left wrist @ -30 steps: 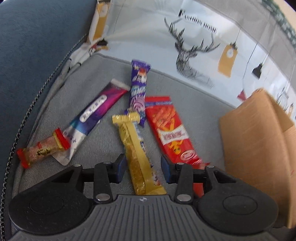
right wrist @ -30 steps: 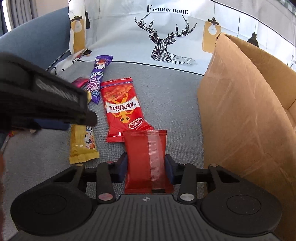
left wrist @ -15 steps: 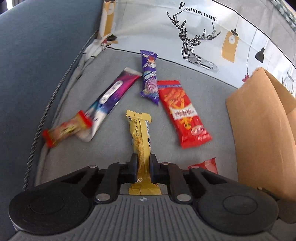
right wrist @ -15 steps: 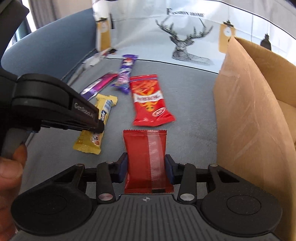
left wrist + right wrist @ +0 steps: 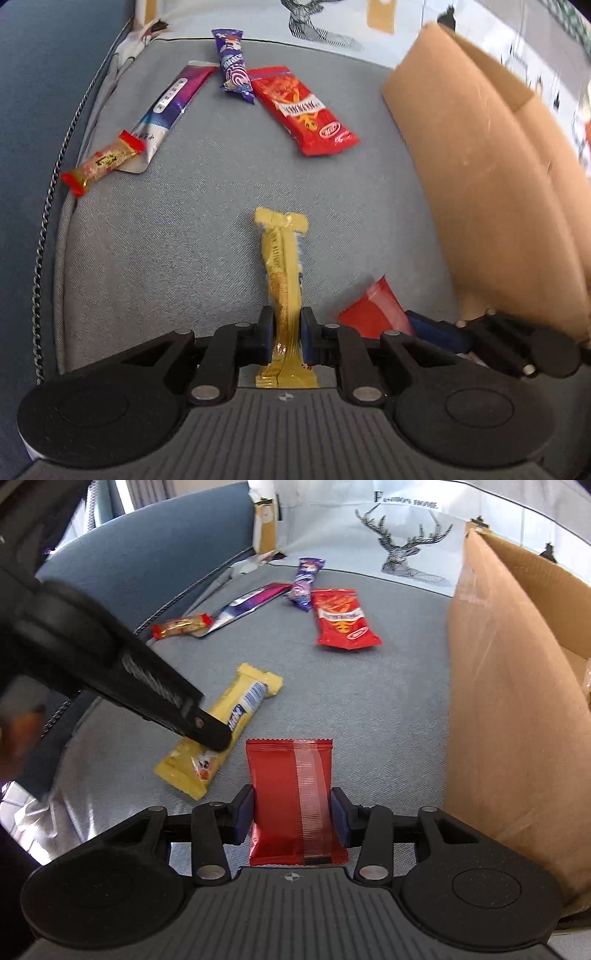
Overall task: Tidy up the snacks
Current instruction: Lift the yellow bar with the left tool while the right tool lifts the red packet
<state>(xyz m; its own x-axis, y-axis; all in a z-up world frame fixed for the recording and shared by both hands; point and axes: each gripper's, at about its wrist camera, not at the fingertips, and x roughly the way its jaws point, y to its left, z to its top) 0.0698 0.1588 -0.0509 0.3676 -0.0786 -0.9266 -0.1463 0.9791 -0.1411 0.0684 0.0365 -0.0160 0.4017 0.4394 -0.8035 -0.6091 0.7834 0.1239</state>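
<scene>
Left tongs [image 5: 287,334] clamped narrowly on the lower part of a yellow snack bar [image 5: 282,273], which extends toward 12 o'clock above the grey sofa cushion [image 5: 166,240]. Right tongs [image 5: 291,818] closed at moderate width on a red packet [image 5: 295,797], held flat, its sealed upper edge toward 12 o'clock. In the right wrist view the yellow bar lies at 10 o'clock from the red packet, just beside it. Cardboard box [image 5: 498,709] at 3 o'clock, open flap raised. Remaining snacks rest on the cushion toward 11–12 o'clock: red chip bag [image 5: 303,114], purple wrapper [image 5: 233,64], long purple-and-silver sachet [image 5: 168,110], and small red-ended candy [image 5: 103,162] overlapping the sachet's near end.
</scene>
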